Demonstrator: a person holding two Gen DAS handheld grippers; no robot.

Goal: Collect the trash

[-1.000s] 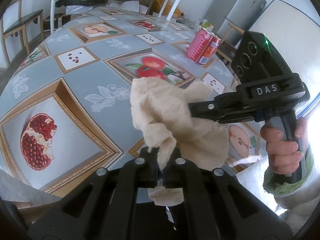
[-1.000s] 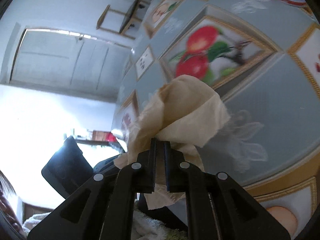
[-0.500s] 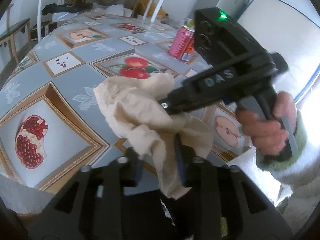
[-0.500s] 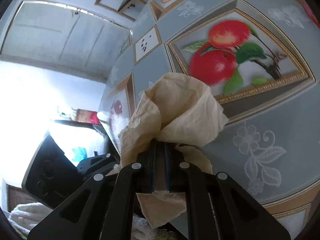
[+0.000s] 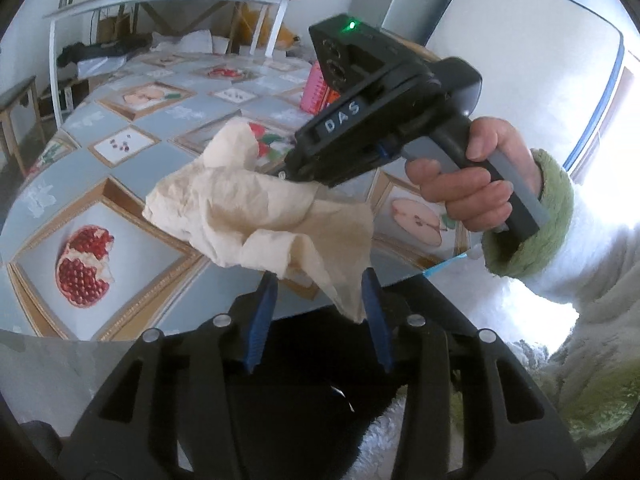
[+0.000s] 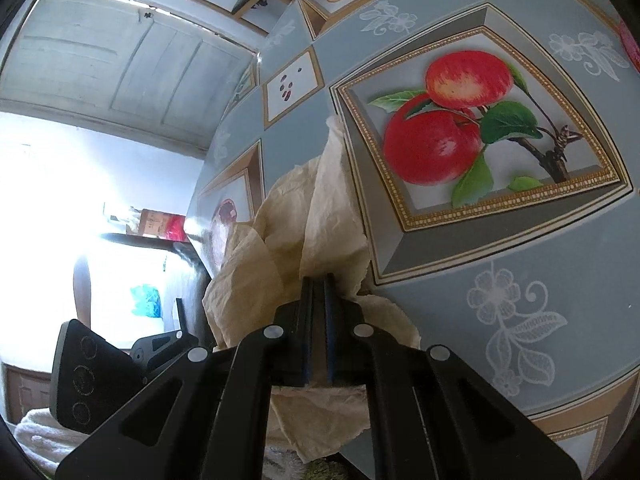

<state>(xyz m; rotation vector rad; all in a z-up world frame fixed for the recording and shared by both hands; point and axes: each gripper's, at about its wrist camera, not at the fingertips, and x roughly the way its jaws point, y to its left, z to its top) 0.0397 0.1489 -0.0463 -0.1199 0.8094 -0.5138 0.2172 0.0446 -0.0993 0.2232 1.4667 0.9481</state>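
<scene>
The right hand (image 5: pixel 476 184), its cuff green and fleecy, is wrapped round the grey handle of the right tongs (image 6: pixel 316 284), which slant down toward the desk (image 6: pixel 460 248) and cross the left wrist view from the right. Their jaws are clenched on one crumpled beige paper napkin (image 5: pixel 260 220) — in the right wrist view the blue pads sit almost together with a fold of the paper pinched between them, and the rest of the napkin billows ahead of the tips and hangs below them.

The left tongs (image 5: pixel 318 312) point down at a slope from below the napkin. Their jaws are opening: the two blue pads stand apart, and a trailing corner of the paper hangs between them, nearer the right pad, with no squeeze on it. So the napkin is lifted clear of the desk, carried by the right tongs alone, just in front of the left tongs' tips.

Beyond the right tongs, well away, one pink-and-red can (image 5: pixel 318 90) stands on the desk, half hidden behind the tongs' body. Two tongs, one napkin, one can — nothing else loose shows on the fruit-patterned cloth (image 5: pixel 132 236) nearby.
</scene>
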